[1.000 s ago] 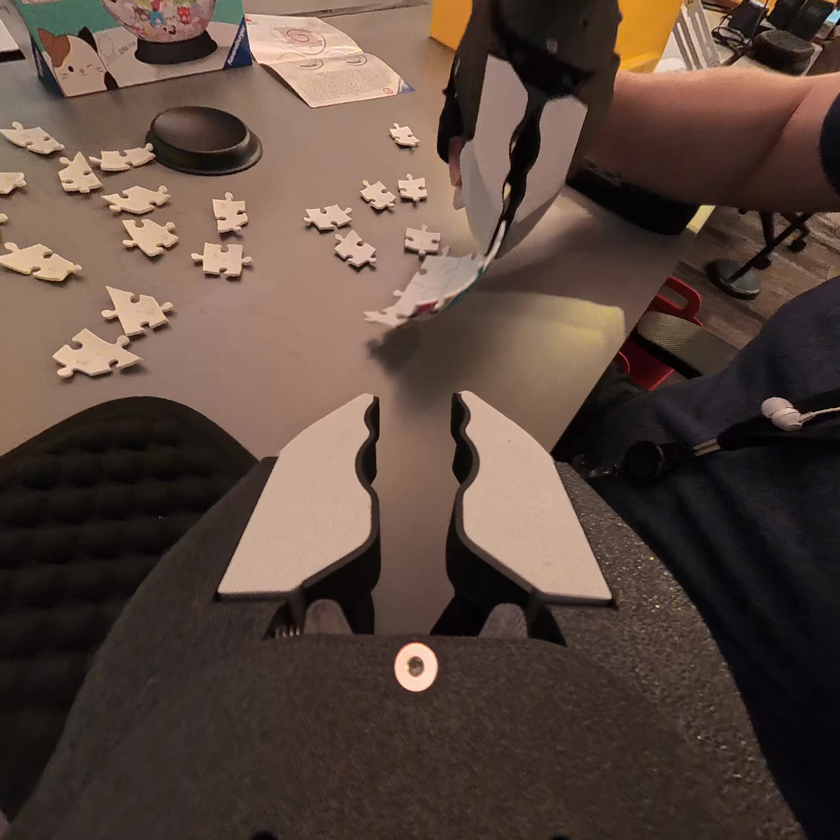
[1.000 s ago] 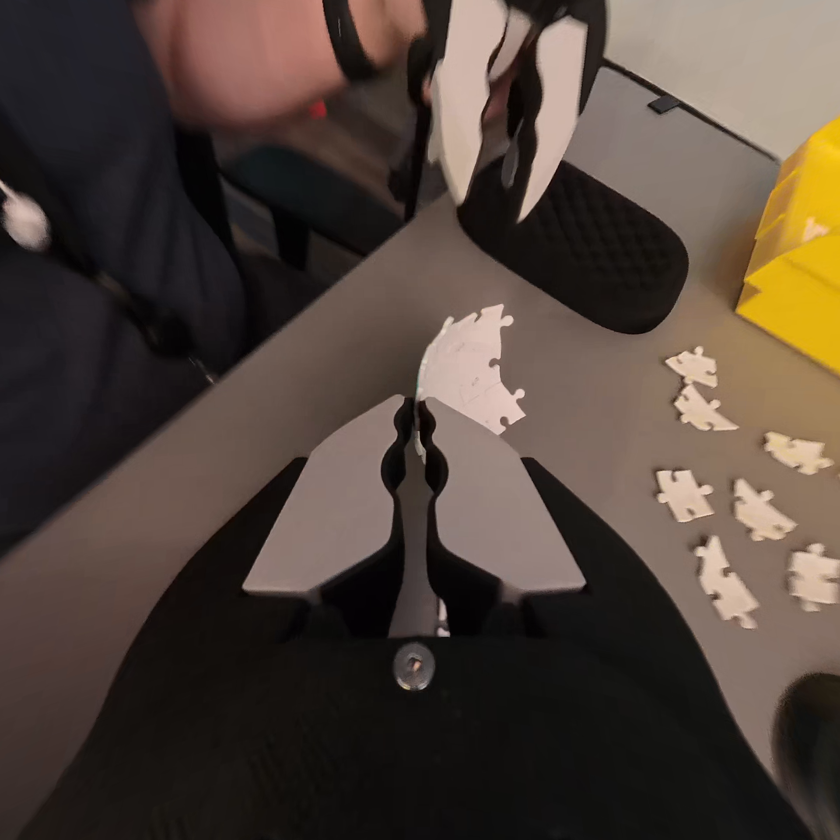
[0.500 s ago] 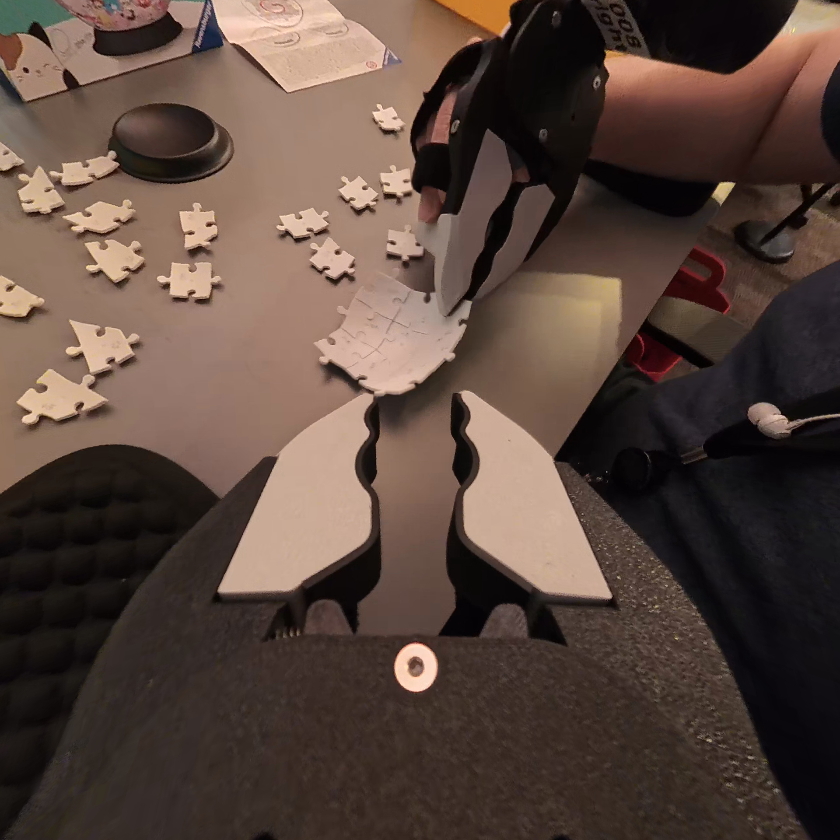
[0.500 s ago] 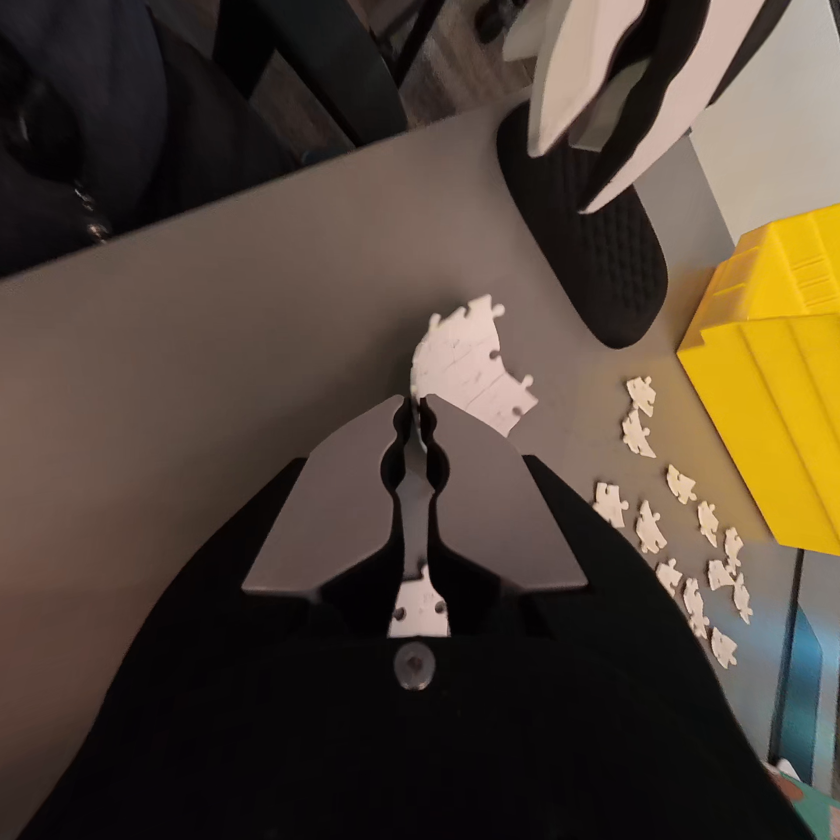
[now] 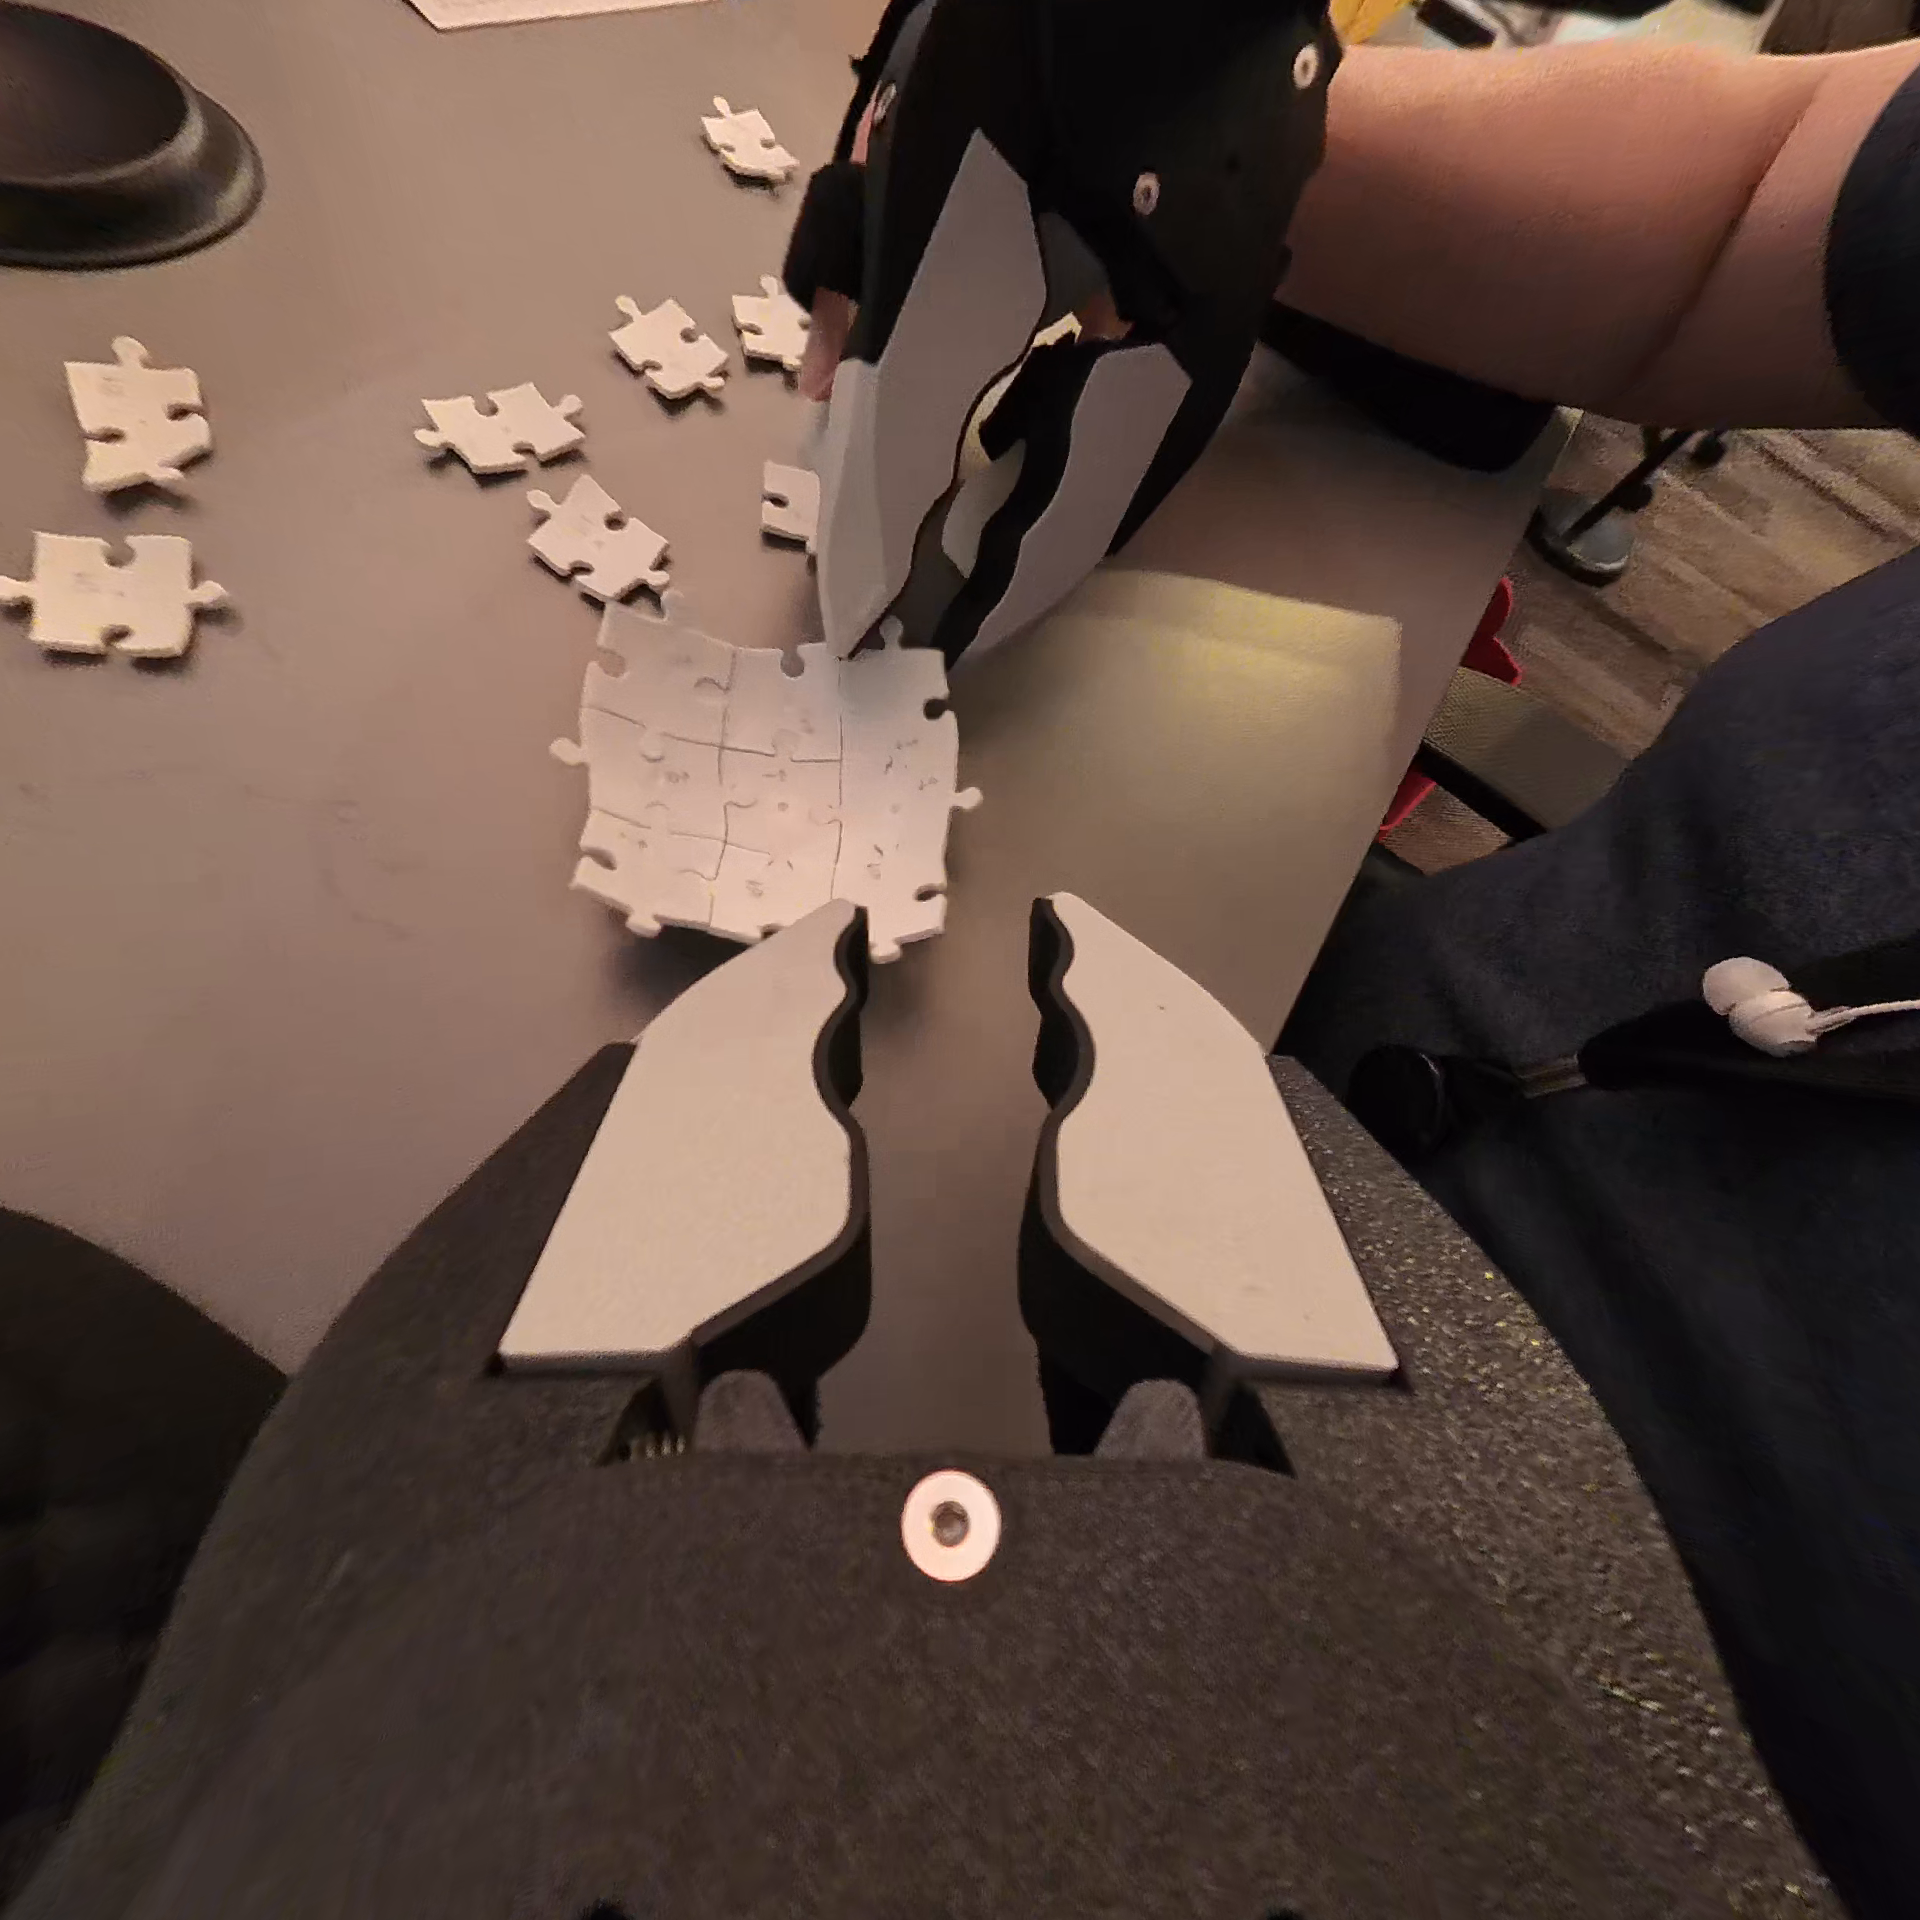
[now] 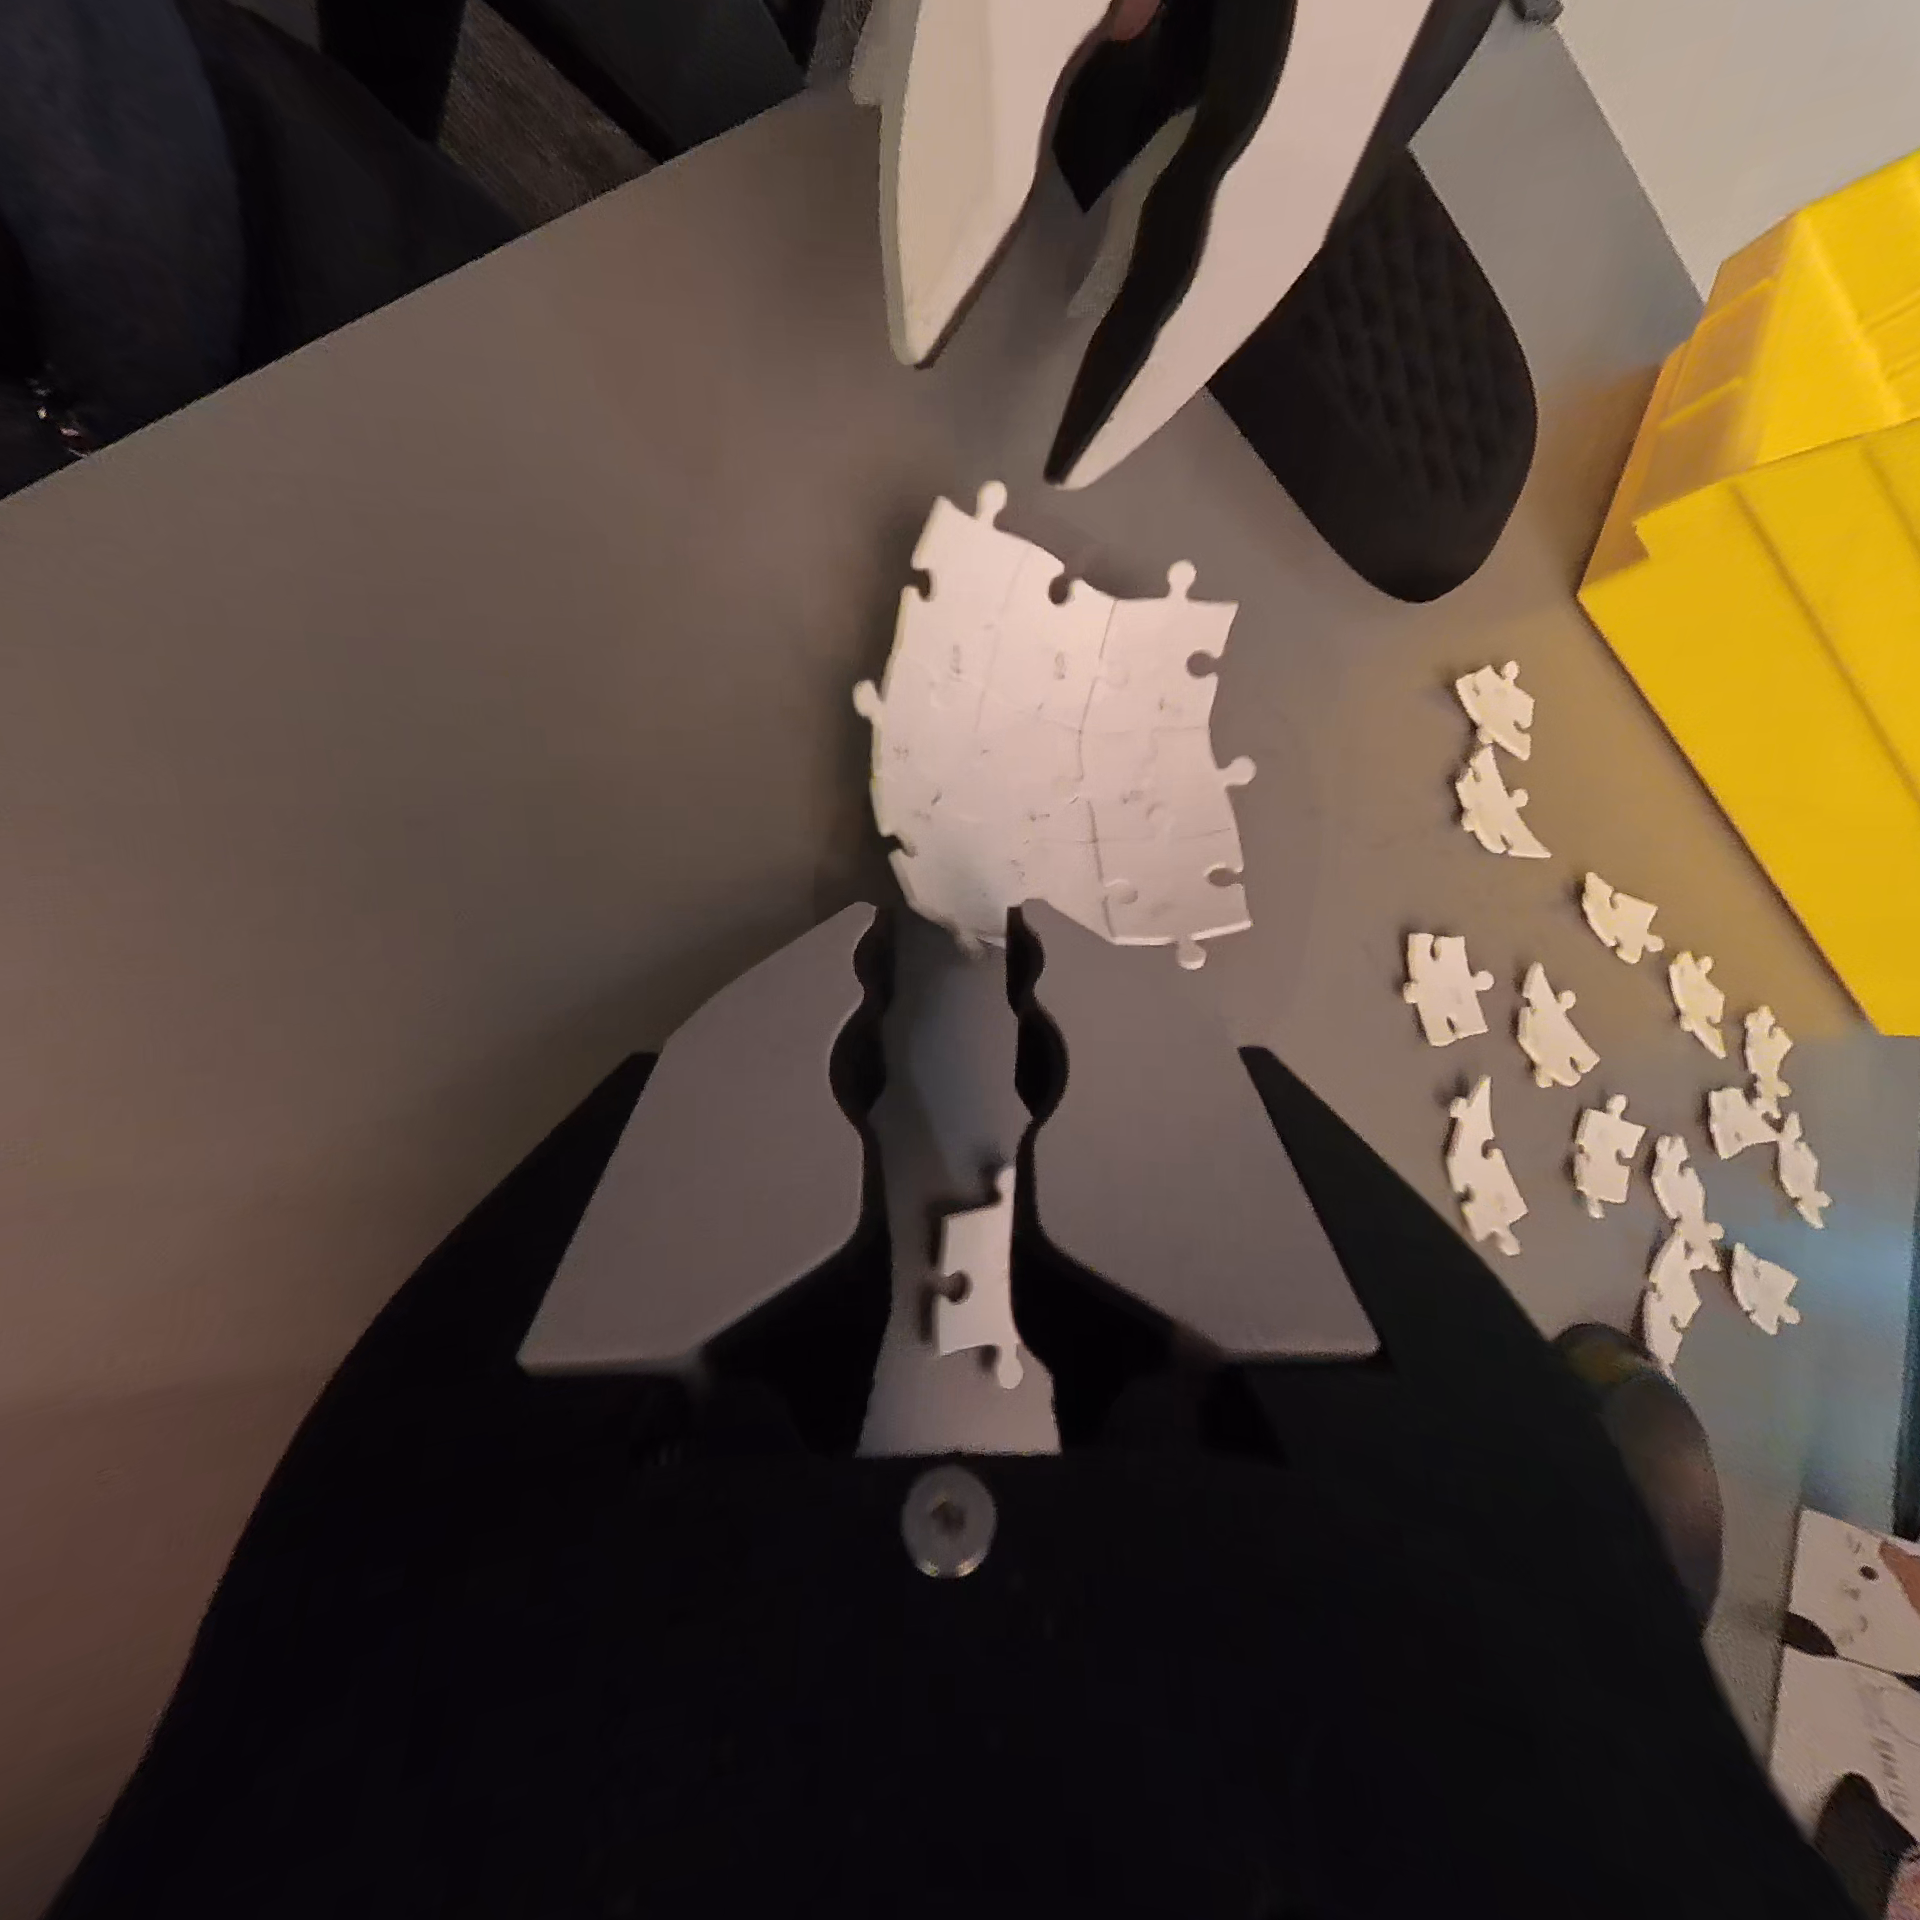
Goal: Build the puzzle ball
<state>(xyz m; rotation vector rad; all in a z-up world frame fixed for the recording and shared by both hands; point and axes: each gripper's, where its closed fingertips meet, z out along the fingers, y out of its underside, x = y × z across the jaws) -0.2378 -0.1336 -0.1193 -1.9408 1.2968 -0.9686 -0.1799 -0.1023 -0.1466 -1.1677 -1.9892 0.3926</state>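
Observation:
A curved white patch of joined puzzle pieces lies on the grey table, white side up; it also shows in the right wrist view. My right gripper is open, with its tips at the patch's near edge and nothing held; in the left wrist view it points down at the patch's far corner. My left gripper is open and empty, with its tips just short of the patch's near edge; in the right wrist view it hangs above the patch's far side. One loose piece lies on the table below my right gripper.
Several loose white pieces lie to the left of the patch; they also show in the right wrist view. A black round stand is at the far left. Yellow bins and a black padded rest border the table. The table edge runs close on the right. Spacing between my two grippers at the tips: around 8 cm. The loose piece lies some 6 cm from my right tips, 15 cm from my left tips.
My right gripper brought the patch down from the air onto the table, then opened and let it go. My left gripper moved in towards the patch.

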